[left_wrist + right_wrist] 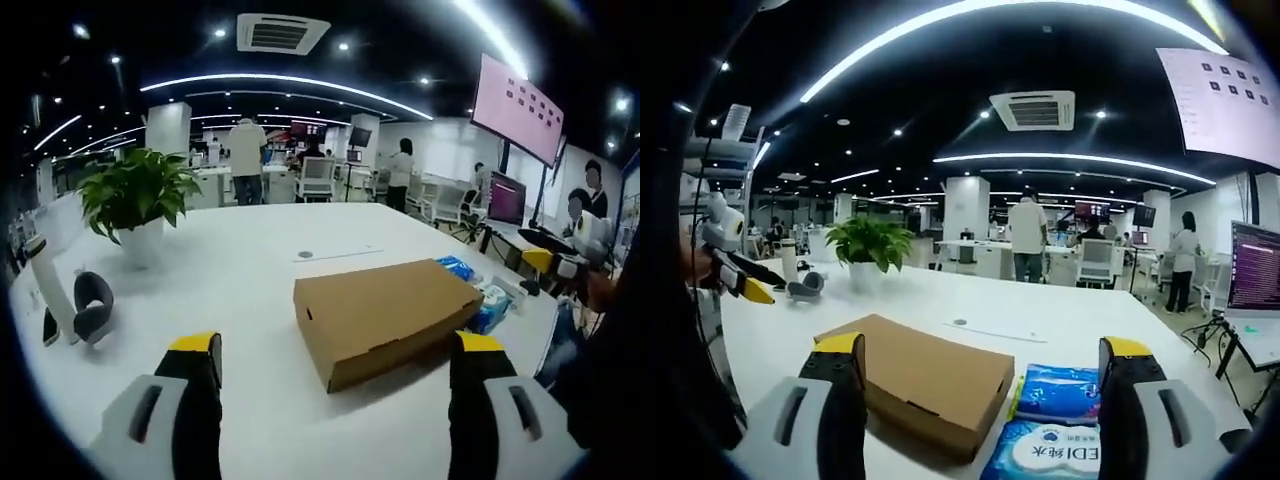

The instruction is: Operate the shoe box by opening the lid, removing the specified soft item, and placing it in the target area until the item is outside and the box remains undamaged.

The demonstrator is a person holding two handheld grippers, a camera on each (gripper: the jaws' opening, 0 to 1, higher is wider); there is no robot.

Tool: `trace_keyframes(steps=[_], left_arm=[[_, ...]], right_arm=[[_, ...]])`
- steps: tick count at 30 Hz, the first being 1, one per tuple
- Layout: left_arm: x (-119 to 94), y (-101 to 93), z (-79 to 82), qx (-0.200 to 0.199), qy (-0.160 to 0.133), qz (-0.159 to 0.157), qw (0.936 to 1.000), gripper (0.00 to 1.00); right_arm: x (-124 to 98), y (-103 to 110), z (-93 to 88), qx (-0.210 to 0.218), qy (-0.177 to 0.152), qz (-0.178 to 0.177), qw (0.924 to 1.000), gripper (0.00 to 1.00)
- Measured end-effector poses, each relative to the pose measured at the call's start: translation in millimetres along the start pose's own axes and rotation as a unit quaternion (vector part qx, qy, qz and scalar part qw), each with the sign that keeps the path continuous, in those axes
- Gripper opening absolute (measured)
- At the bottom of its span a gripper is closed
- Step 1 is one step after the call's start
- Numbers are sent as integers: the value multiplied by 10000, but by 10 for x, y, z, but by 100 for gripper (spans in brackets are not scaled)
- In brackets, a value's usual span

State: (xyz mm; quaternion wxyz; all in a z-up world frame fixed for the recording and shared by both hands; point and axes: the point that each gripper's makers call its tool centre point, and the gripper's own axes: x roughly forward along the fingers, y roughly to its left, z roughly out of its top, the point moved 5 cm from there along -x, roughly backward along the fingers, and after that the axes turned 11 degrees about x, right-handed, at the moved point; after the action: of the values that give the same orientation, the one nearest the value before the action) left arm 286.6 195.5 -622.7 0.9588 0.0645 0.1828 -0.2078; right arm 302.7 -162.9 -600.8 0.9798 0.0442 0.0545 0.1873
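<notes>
We see a white table point(250, 290) bearing a closed brown shoe box point(385, 315), lid down, near its middle. Blue tissue packs point(1065, 420) lie just beside the box. A potted plant point(135, 200) stands well apart. Our left gripper point(335, 375) and right gripper point(980, 375) hover, jaws spread apart, holding nothing.
</notes>
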Motion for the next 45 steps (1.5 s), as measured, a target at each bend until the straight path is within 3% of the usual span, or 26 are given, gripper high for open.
trace_keyframes(steps=[6,10,22,27,34,45], left_arm=[[-36,-92,-24,-49,44,-53,10000,99],[-28,-170,-108,-95,340,-179,9992,99],[134,-82,-19,199,390,-270,9987,99],[125,-77,-78,219,482,-185,9984,96],[109,-129,-154,260,578,-331,9974,98],[166,-120,-37,338,449,-344,9978,99]], right_arm=[[10,45,13,-17,71,124,9999,99],[31,49,17,371,149,116,9991,97],[21,113,-28,150,188,-15,9997,94],[9,95,-42,32,288,-27,9996,92],[3,72,-60,-255,428,-120,9987,91],[-46,85,-104,-160,425,-131,9989,91]])
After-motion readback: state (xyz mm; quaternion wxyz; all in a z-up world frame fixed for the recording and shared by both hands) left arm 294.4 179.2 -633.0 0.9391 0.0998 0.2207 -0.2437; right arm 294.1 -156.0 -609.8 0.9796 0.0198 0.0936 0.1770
